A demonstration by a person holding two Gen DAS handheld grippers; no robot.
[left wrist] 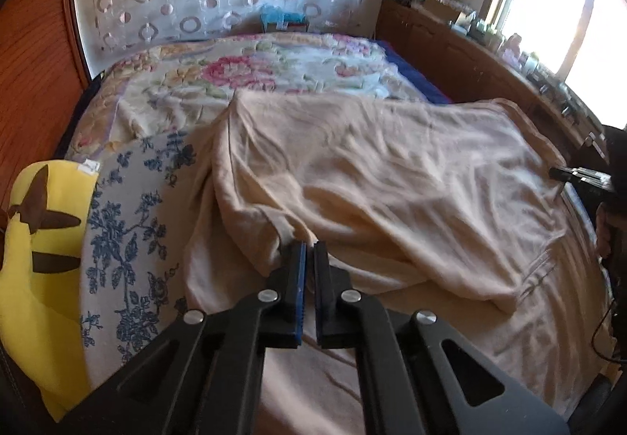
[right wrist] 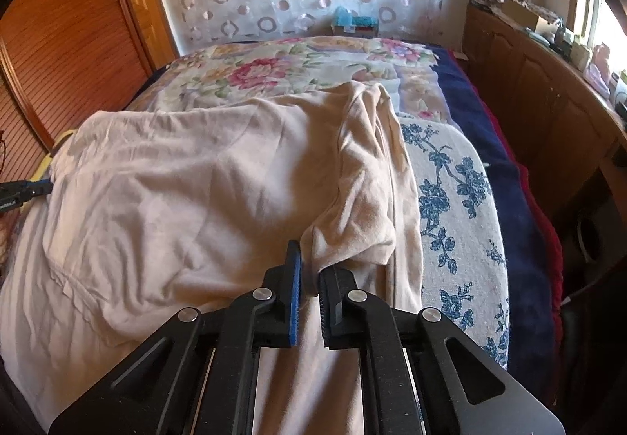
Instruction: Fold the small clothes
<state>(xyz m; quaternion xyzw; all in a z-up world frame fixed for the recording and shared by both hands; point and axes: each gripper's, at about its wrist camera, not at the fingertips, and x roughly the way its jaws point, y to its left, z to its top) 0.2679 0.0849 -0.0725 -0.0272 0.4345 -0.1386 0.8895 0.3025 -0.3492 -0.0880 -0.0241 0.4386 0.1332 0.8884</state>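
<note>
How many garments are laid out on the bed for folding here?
1. A single cream shirt lies spread across the bed, its near corners pinched by the left gripper and right gripper. Others could be hidden beneath it.

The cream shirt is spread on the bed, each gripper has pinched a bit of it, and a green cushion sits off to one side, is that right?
Nearly. The cushion is yellow with brown markings, not green; the left wrist view shows it. The rest holds: the cream shirt is spread on the bed, with the left gripper and the right gripper each shut on a bit of it.
</note>
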